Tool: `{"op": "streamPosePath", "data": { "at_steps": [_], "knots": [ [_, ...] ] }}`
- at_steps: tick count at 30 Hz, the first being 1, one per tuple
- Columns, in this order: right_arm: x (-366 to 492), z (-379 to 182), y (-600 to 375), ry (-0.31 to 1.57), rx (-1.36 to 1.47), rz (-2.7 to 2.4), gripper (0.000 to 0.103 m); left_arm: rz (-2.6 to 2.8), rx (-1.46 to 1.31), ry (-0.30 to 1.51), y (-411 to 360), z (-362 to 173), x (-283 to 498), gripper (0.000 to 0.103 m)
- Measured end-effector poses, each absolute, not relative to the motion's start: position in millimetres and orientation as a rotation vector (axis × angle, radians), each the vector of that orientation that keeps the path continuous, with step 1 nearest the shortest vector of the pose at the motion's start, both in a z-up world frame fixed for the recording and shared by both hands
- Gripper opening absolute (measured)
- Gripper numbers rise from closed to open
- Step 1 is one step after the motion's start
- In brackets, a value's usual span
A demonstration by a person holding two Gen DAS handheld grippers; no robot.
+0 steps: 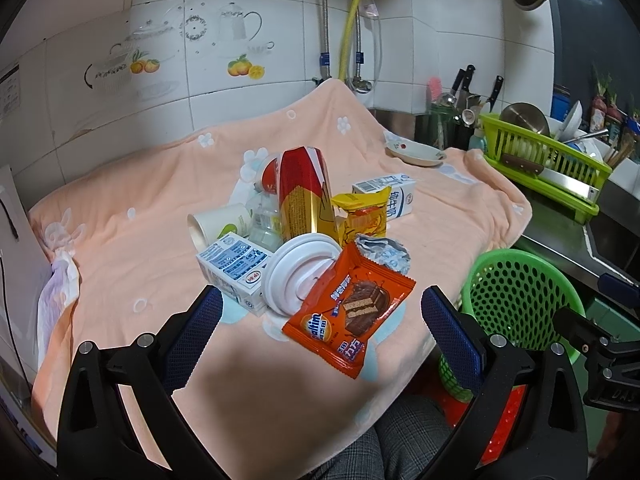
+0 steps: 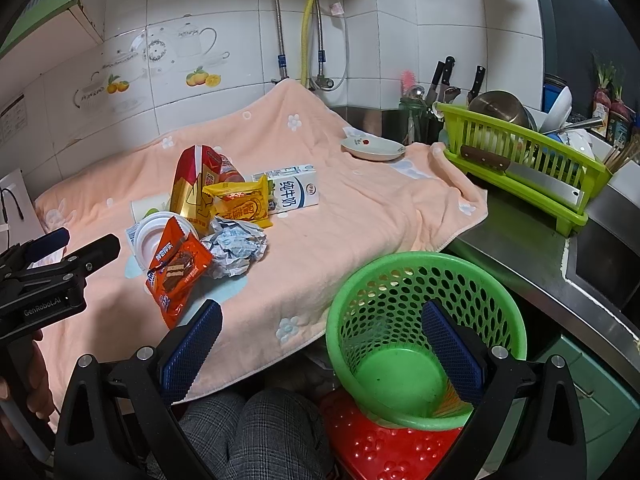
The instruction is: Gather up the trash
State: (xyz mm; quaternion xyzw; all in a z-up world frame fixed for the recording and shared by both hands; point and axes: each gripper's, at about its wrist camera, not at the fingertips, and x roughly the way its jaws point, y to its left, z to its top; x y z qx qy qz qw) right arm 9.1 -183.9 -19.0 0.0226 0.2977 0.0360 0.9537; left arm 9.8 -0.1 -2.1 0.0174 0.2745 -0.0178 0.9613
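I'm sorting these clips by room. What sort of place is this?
Most likely a home kitchen: a green dish rack with bowls beside a steel sink, knives against a tiled wall, and water pipes above the counter.

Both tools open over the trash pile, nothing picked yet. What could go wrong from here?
1. The orange wafer wrapper leans on the white lid; pulling it may shift the lid.
2. The red-gold snack bag stands upright in the pile and could topple.
3. The green basket sits below the towel's edge, so a badly aimed drop may miss it.
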Motion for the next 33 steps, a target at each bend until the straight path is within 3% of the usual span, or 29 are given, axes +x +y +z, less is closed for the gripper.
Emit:
{"op": "streamPosePath", "data": {
  "at_steps": [33],
  "knots": [
    [36, -22, -167, 0.625, 0.013, 0.125, 0.097, 0.028, -0.006, 0.581, 31, -1, 23, 0.098]
  ]
}}
